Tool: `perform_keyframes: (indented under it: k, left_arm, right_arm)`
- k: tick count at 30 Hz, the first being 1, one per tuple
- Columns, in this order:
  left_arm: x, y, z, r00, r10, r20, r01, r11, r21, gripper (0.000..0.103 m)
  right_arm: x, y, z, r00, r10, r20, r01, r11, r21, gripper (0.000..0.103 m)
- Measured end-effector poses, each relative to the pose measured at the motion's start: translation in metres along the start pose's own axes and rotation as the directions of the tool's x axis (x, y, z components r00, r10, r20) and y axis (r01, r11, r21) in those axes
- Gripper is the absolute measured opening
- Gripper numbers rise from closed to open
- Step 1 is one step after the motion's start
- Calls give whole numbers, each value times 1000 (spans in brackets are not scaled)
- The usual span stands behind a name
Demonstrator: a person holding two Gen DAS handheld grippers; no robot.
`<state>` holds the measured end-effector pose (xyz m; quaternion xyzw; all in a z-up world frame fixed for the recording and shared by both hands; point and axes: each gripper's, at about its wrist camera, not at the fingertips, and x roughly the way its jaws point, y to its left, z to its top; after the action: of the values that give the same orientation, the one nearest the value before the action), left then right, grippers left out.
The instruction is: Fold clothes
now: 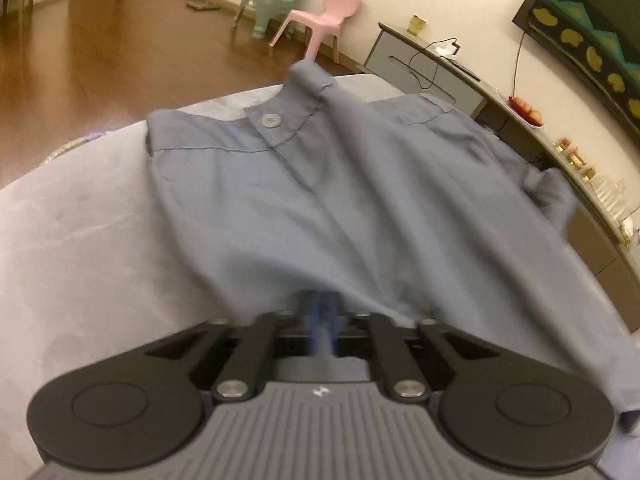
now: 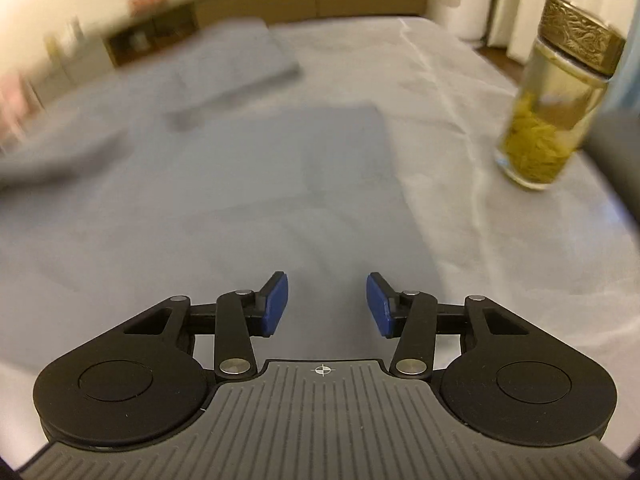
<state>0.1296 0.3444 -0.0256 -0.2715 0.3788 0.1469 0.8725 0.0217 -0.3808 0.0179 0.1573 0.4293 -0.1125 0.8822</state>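
Observation:
A blue-grey garment point(image 1: 320, 184) with a waistband and a grey button point(image 1: 272, 120) lies on the pale grey cloth-covered table point(image 1: 80, 240). My left gripper point(image 1: 322, 308) is shut on the garment's near edge, and the cloth is pulled up toward it. In the right wrist view the same garment point(image 2: 248, 184) spreads blurred across the table, with a folded part at the far left. My right gripper point(image 2: 327, 304) is open and empty, just above the garment's near part.
A glass jar point(image 2: 556, 92) with yellow-green contents and a brass lid stands on the table at right. A low sideboard point(image 1: 520, 120) with small items runs along the wall. Pink point(image 1: 320, 24) and green point(image 1: 272, 0) child chairs stand on the wooden floor.

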Motion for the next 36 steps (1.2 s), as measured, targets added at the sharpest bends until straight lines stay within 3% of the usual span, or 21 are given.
perform_keyframes:
  k: [3, 5, 8, 11, 13, 16, 21, 22, 23, 24, 30, 34, 36]
  left_arm:
    - [-10, -46, -1, 989, -148, -28, 150, 981, 121, 30]
    - [-8, -72, -9, 970, -231, -76, 242, 952, 190, 30]
    - [7, -91, -27, 947, -287, -143, 315, 918, 242, 30]
    - [31, -90, -40, 929, -287, -232, 338, 915, 220, 28]
    - [37, -90, -42, 906, -323, -275, 377, 910, 173, 28]
    - [37, -90, -37, 891, -357, -279, 411, 896, 168, 28]
    - [43, -98, -32, 865, -391, -314, 451, 880, 147, 28]
    - [40, -100, -33, 861, -397, -317, 459, 875, 152, 28]
    - [38, -103, -35, 859, -401, -318, 465, 871, 158, 28]
    - [36, -107, -38, 858, -405, -316, 470, 867, 166, 28]
    - [36, -109, -45, 860, -400, -316, 467, 867, 173, 28]
    - [37, -109, -51, 855, -400, -330, 471, 866, 169, 28]
    - [37, -111, -54, 853, -400, -336, 473, 864, 172, 28]
  right_arm:
    - [0, 26, 29, 968, 243, 64, -250, 957, 144, 46]
    - [16, 52, 52, 940, 326, 105, -342, 914, 221, 53]
    - [58, 74, 76, 928, 354, 119, -373, 868, 329, 53]
    - [102, 80, 94, 953, 286, 104, -303, 859, 414, 53]
    - [125, 78, 101, 962, 252, 103, -270, 847, 457, 53]
    - [151, 75, 106, 971, 213, 106, -237, 824, 514, 50]
    - [172, 80, 114, 955, 223, 195, -296, 760, 579, 45]
    - [175, 82, 116, 954, 225, 196, -298, 761, 576, 32]
    - [177, 84, 117, 954, 227, 196, -300, 762, 573, 11]
    - [179, 87, 119, 953, 229, 197, -302, 764, 571, 7]
    - [157, 103, 118, 928, 281, 246, -370, 777, 510, 3]
    - [148, 116, 110, 933, 294, 205, -358, 798, 485, 3]
    - [149, 117, 105, 946, 272, 176, -324, 804, 499, 12]
